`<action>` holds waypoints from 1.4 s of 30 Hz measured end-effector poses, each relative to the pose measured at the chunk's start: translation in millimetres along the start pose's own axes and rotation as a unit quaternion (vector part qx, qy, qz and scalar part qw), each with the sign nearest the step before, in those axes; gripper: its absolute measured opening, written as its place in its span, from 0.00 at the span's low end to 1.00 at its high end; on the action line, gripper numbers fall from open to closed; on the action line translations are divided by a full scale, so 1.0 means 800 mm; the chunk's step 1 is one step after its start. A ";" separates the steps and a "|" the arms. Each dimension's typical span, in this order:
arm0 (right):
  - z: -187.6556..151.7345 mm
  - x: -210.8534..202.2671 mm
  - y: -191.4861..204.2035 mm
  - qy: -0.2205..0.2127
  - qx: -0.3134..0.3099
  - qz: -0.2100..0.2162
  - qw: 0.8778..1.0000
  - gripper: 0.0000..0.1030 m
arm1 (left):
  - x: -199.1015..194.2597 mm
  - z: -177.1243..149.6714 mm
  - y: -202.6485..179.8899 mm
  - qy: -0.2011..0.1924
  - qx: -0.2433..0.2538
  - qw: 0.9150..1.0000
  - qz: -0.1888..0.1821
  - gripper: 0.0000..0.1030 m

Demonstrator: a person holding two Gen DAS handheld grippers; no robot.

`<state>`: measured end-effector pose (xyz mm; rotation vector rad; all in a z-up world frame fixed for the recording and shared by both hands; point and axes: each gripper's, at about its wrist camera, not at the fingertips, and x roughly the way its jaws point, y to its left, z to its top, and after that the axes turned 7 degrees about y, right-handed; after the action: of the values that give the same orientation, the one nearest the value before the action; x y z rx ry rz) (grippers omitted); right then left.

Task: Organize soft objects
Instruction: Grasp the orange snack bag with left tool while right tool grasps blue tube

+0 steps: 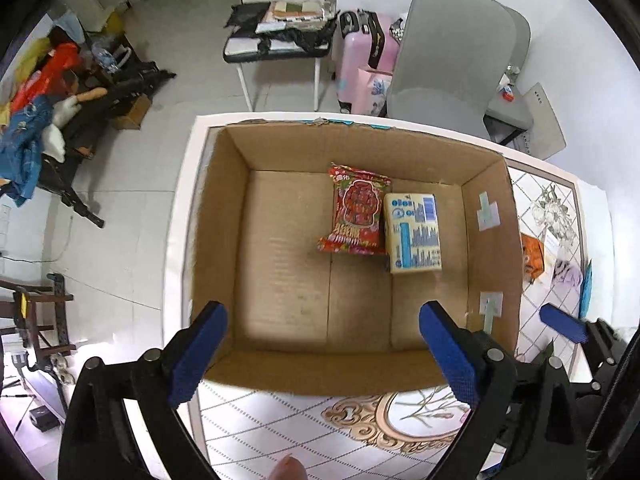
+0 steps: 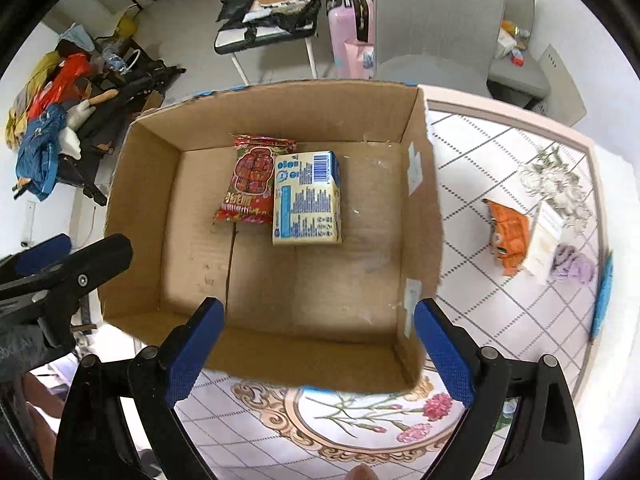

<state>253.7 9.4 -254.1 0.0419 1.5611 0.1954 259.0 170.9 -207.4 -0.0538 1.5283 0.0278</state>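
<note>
An open cardboard box (image 1: 280, 280) (image 2: 192, 248) stands on the patterned table. Inside lie a red snack packet (image 1: 357, 212) (image 2: 253, 181) and a cream-and-blue tissue pack (image 1: 414, 233) (image 2: 306, 200), side by side. My left gripper (image 1: 320, 348) is open and empty above the box's near wall. My right gripper (image 2: 320, 346) is open and empty over the box's near right corner. On the table right of the box lie an orange packet (image 2: 508, 236) (image 1: 534, 256), a white pack (image 2: 546, 236) and a purple soft item (image 2: 572, 264) (image 1: 568, 272).
A blue item (image 2: 602, 292) lies at the table's right edge. A grey chair (image 1: 452, 60) and a pink suitcase (image 1: 360, 68) stand behind the table. A cluttered rack (image 1: 60, 120) stands on the floor to the left. The table's left edge runs close to the box.
</note>
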 end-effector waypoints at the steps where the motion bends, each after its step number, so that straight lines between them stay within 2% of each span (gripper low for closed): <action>1: -0.005 -0.006 -0.001 -0.003 -0.001 0.001 1.000 0.95 | -0.007 -0.010 -0.001 -0.007 -0.001 1.000 0.009 0.95; 9: -0.064 -0.066 -0.007 -0.033 -0.017 0.020 0.999 0.95 | -0.049 -0.067 -0.005 -0.023 -0.021 0.999 0.010 0.95; 12: -0.078 -0.079 -0.009 -0.031 -0.025 0.045 0.998 0.95 | -0.067 -0.081 -0.013 -0.026 -0.027 0.999 0.004 0.95; 17: -0.093 -0.098 -0.047 -0.030 -0.019 0.071 0.997 0.95 | -0.096 -0.088 -0.051 -0.043 -0.023 0.999 -0.006 0.95; 20: -0.096 -0.107 -0.107 -0.032 0.014 0.081 0.996 0.95 | -0.101 -0.080 -0.098 -0.042 -0.001 0.999 -0.016 0.95; 23: -0.103 -0.114 -0.193 -0.038 0.066 0.062 0.995 0.95 | -0.088 -0.064 -0.161 -0.026 0.028 0.999 -0.031 0.95; 27: -0.116 -0.112 -0.325 -0.039 0.150 0.027 0.988 0.95 | -0.050 -0.029 -0.266 0.006 0.076 0.995 -0.066 0.95; 30: -0.124 -0.095 -0.431 -0.026 0.214 0.000 0.976 0.95 | -0.006 -0.002 -0.330 0.045 0.105 0.990 -0.087 0.95; 34: -0.127 -0.055 -0.558 -0.010 0.291 -0.010 0.957 0.95 | 0.074 0.043 -0.399 0.100 0.122 0.985 -0.070 0.95; 36: -0.125 -0.032 -0.603 -0.012 0.314 -0.018 0.949 0.95 | 0.109 0.059 -0.416 0.122 0.123 0.983 -0.061 0.95; 38: -0.119 -0.005 -0.635 0.002 0.329 -0.022 0.944 0.95 | 0.149 0.075 -0.431 0.147 0.125 0.980 -0.040 0.95; 42: -0.103 0.054 -0.672 0.043 0.335 0.004 0.941 0.95 | 0.217 0.091 -0.443 0.189 0.117 0.975 -0.006 0.94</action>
<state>223.8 -521.1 -378.5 0.5814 1.6531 -0.3415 357.8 -181.9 -371.3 0.1261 1.9019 -0.1816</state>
